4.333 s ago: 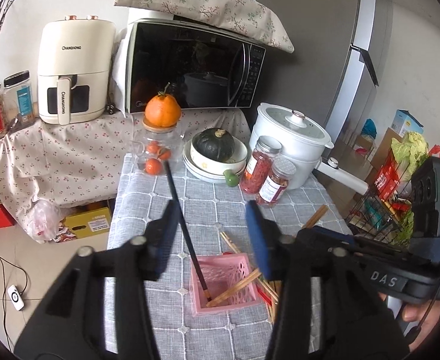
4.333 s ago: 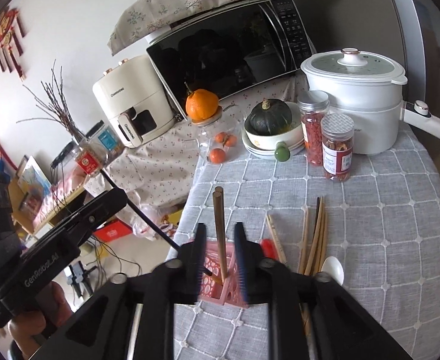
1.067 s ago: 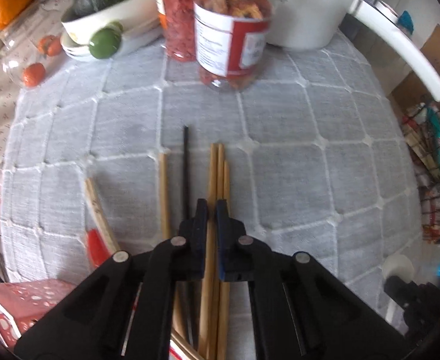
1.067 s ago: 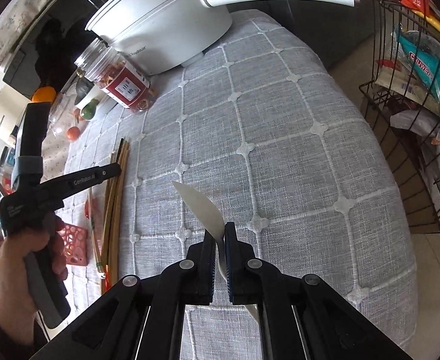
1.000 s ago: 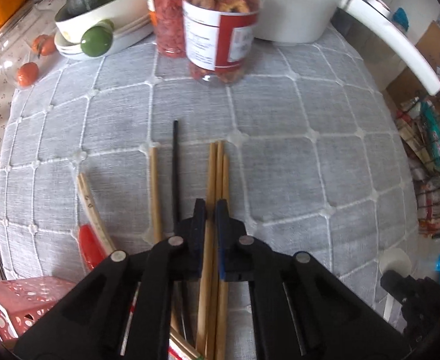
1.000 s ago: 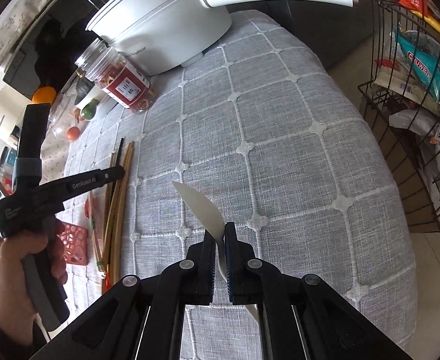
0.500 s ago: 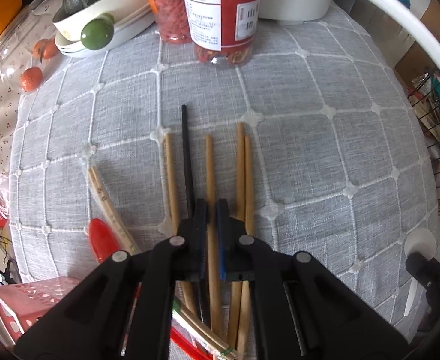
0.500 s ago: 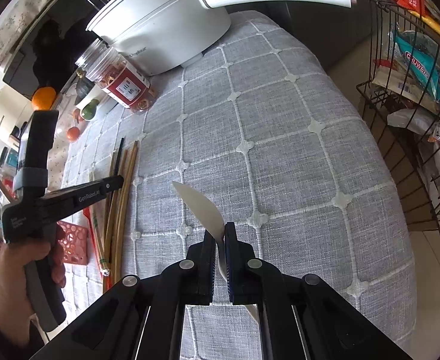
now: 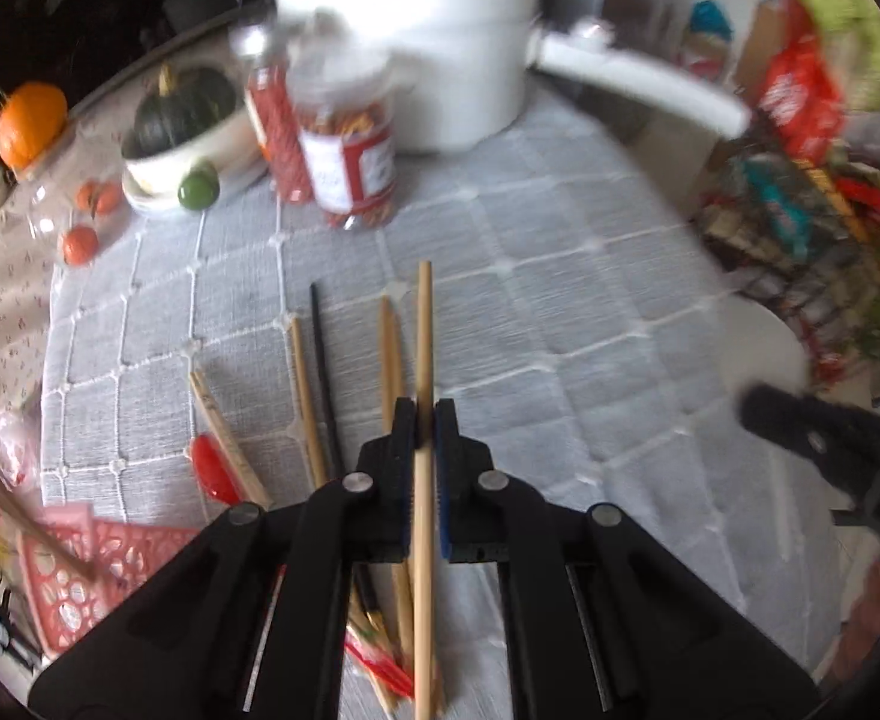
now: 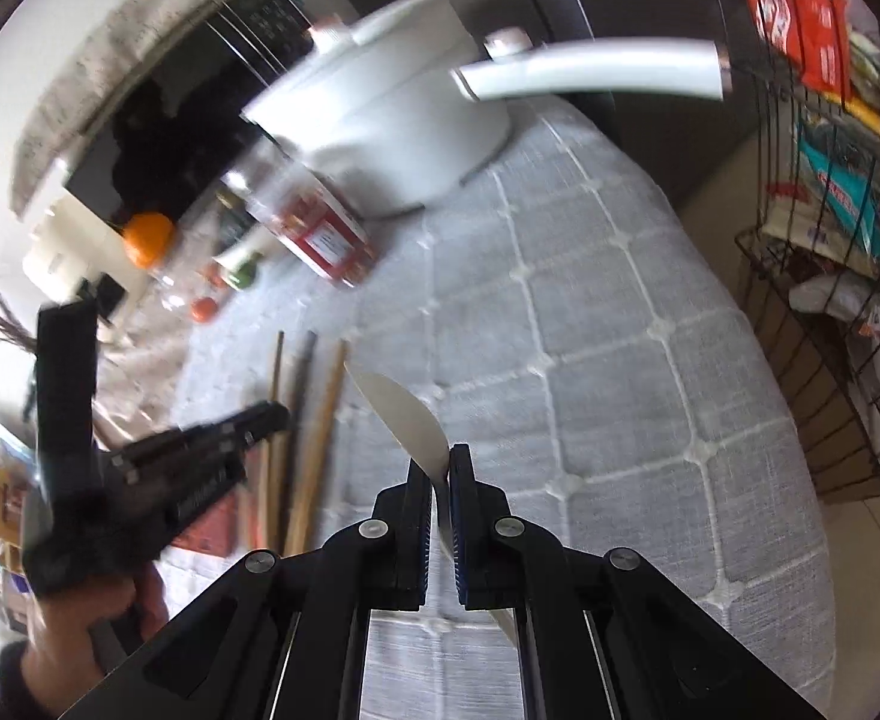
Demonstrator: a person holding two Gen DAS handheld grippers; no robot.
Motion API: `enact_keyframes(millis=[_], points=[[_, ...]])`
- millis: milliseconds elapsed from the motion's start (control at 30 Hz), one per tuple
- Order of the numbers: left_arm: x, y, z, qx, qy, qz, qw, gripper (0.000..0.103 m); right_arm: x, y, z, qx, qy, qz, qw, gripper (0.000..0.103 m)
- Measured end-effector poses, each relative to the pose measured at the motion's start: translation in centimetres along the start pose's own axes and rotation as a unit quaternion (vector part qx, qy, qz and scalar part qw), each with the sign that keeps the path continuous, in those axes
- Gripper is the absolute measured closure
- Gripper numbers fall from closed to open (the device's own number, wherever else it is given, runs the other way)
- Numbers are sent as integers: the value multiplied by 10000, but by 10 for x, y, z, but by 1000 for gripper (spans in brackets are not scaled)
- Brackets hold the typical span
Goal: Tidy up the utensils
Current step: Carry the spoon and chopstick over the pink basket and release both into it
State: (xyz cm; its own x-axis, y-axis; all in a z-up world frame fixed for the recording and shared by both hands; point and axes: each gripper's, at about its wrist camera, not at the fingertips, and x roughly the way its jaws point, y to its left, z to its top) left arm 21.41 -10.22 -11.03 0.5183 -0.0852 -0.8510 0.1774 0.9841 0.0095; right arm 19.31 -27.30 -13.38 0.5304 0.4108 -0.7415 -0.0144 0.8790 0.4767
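Note:
My left gripper [image 9: 425,414] is shut on a wooden chopstick [image 9: 422,330] and holds it lifted above the grey tablecloth. Below it lie more wooden chopsticks [image 9: 389,348], a black chopstick [image 9: 321,348] and a red spoon [image 9: 212,471]. A pink utensil basket [image 9: 80,564] stands at the lower left with a chopstick in it. My right gripper [image 10: 440,462] is shut on a white spoon [image 10: 401,405], held above the cloth. The left gripper [image 10: 260,420] also shows in the right wrist view, over chopsticks [image 10: 317,450].
A white pot with a long handle [image 9: 440,48], two red-filled jars [image 9: 350,150], a bowl with a green squash [image 9: 182,114] and small oranges stand at the table's back. A wire rack of packets [image 10: 829,240] stands off the table's right edge.
My left gripper has lifted one wooden chopstick off the cloth and tilted up. My right gripper, still holding the white spoon, has swung left and up. Both views are motion-blurred.

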Motion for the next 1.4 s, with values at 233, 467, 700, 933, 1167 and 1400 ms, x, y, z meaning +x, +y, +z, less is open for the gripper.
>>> enact_keyframes(millis=[233,467,700,933,1167,1400], points=[[-115,-8,-21,350,-1381,-492,9886,96,-48,31,0,-22,-862,770,9933,97],[-205,46,-37,83,-2639,-632,9624,96,-80,83,-2,-481,-1530,1197,9798,97],[-234,100,-40,-186,-3540,-105,9350,96,-84,133,-4,-661,-1873,1729,9647,97],[-200,133,-53,-187,-3735,122,9274,96,-65,177,-9,-508,-2075,2498,9444,97],[-180,163,-73,-460,-3874,-71,9207,96,-24,203,-26,-101,-2287,3126,9219,97],[-155,178,-83,-511,-3666,-304,9285,96,26,223,-41,-108,-2479,3098,9178,97]])
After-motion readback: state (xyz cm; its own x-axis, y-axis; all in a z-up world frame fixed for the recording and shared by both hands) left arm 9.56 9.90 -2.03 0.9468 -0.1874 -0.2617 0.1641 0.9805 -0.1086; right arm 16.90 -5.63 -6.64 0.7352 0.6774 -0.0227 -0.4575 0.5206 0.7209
